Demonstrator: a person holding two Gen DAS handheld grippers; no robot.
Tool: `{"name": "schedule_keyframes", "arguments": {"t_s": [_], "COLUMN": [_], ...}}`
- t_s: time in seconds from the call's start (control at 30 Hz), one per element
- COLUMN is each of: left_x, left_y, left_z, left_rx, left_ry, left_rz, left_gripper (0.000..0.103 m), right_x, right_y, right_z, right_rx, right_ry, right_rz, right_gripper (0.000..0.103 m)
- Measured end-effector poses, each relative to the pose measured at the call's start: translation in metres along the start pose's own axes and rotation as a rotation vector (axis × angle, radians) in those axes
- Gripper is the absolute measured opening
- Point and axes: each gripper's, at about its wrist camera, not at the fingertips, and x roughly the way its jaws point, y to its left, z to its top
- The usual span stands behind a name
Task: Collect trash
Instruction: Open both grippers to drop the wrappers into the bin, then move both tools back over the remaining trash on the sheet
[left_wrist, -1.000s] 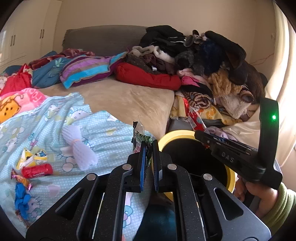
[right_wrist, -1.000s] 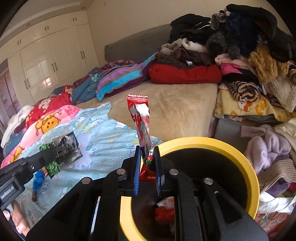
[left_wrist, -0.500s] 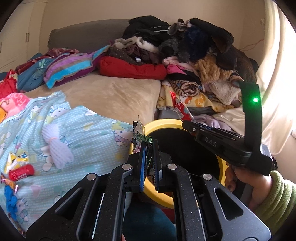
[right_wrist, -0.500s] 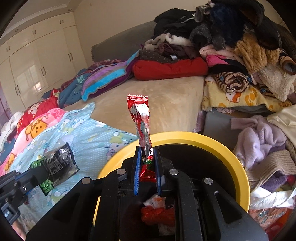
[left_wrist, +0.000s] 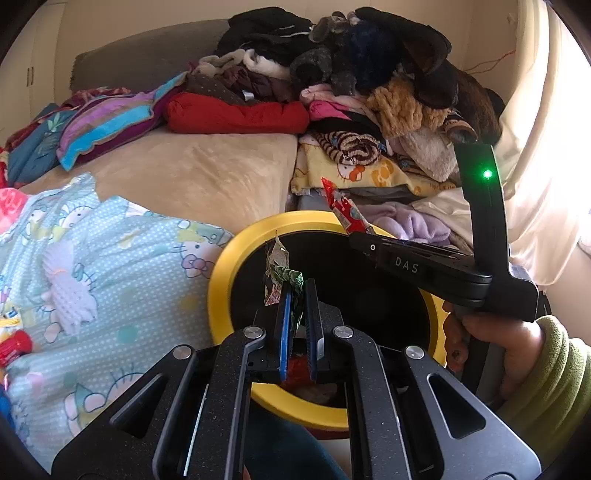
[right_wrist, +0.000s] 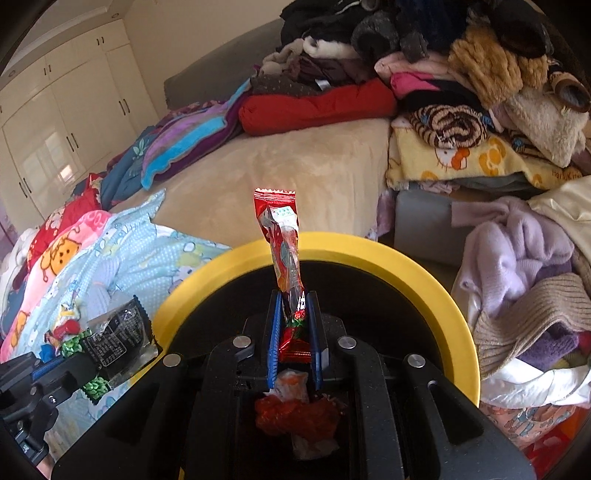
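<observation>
A black bin with a yellow rim (left_wrist: 221, 280) (right_wrist: 436, 280) stands against the bed. My left gripper (left_wrist: 297, 291) is shut on a crumpled green and silver wrapper (left_wrist: 277, 269) over the bin's near-left side. My right gripper (right_wrist: 293, 301) is shut on a long red snack wrapper (right_wrist: 282, 236) that stands upright above the bin mouth. In the left wrist view the right gripper (left_wrist: 364, 234) reaches across the bin from the right, with the red wrapper (left_wrist: 341, 210) at its tip. Red and white trash (right_wrist: 295, 410) lies at the bin's bottom.
More wrappers (left_wrist: 14, 343) lie on the light blue cartoon blanket (left_wrist: 122, 258) at the left. A beige sheet (left_wrist: 207, 173) covers the bed's middle. A tall heap of clothes (left_wrist: 369, 74) rises behind the bin. A hand in a green sleeve (left_wrist: 546, 373) holds the right gripper.
Both grippers have moved forward and down over the bin, each still holding its wrapper. The bin mouth now fills more of both views, and its contents show.
</observation>
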Motion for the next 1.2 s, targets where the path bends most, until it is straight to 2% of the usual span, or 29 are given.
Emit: {"name": "schedule_keyframes", "arguments": {"t_s": [0.17,0.27,0.3,0.33,0.4,0.47,0.53,0.83,1.2], "left_x": [0.015,0.021,0.022,0.021,0.018,0.015,0.011,-0.01,-0.039], "left_y": [0.001,0.004,0.006,0.009,0.012,0.015,0.018,0.032,0.053], "left_z": [-0.001,-0.002,-0.002,-0.003,-0.003,-0.002,-0.002,0.002,0.001], "left_rx": [-0.008,-0.025,-0.036,-0.051,-0.067,-0.078,-0.088,-0.112,-0.134], "left_ry": [0.019,0.026,0.029,0.026,0.009,-0.004,-0.015,-0.064,-0.118], "left_rz": [0.005,0.016,0.02,0.025,0.034,0.04,0.052,0.101,0.177], "left_gripper": [0.004,0.005,0.014,0.034,0.058,0.062,0.075,0.088,0.091], "right_x": [0.005,0.004,0.003,0.002,-0.002,-0.006,-0.009,-0.02,-0.031], "right_y": [-0.005,-0.008,-0.01,-0.012,-0.012,-0.011,-0.009,0.003,0.035], "right_z": [-0.004,-0.005,-0.004,-0.003,-0.002,0.0,0.002,0.007,0.008], "right_rx": [-0.012,0.003,0.015,0.022,0.024,0.03,0.03,0.012,-0.04], "right_ry": [0.036,0.042,0.042,0.036,0.021,0.005,-0.006,-0.047,-0.082], "right_rz": [0.019,0.023,0.03,0.033,0.026,0.026,0.026,0.031,0.063], "right_gripper": [0.014,0.018,0.025,0.031,0.039,0.045,0.048,0.062,0.071]}}
